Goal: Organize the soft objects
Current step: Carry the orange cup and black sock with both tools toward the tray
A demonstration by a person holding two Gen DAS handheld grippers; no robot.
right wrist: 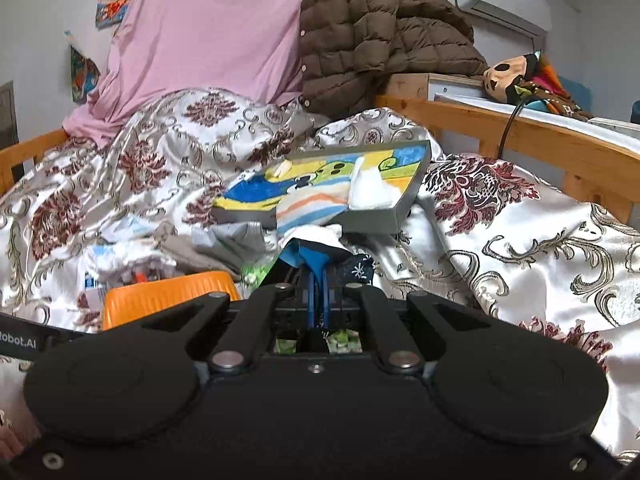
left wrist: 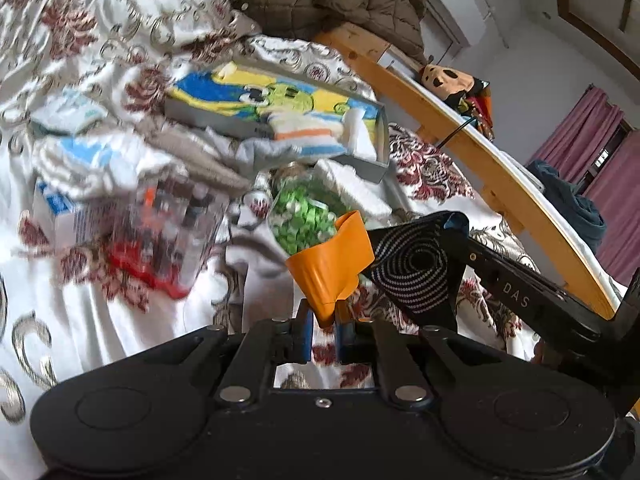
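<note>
My left gripper (left wrist: 322, 322) is shut on an orange soft piece (left wrist: 330, 262) and holds it above the bed. My right gripper (right wrist: 318, 280) is shut on a dark patterned sock (right wrist: 356, 268), which also shows in the left wrist view (left wrist: 416, 272) just right of the orange piece. The orange piece shows in the right wrist view (right wrist: 168, 294) at my left. A grey box (left wrist: 362, 168) with a cartoon-print lining lies on the bed and holds a striped sock (left wrist: 304, 130) and a white sock (left wrist: 356, 132). Grey and white socks (left wrist: 224, 160) lie loose beside it.
A patterned bedspread (left wrist: 100, 332) covers the bed. A clear container (left wrist: 172, 232), a bag of green pieces (left wrist: 304, 216) and a blue-white box (left wrist: 52, 208) lie on it. A wooden rail (left wrist: 472, 144) runs right; a brown jacket (right wrist: 380, 36) and pink cloth (right wrist: 208, 36) lie behind.
</note>
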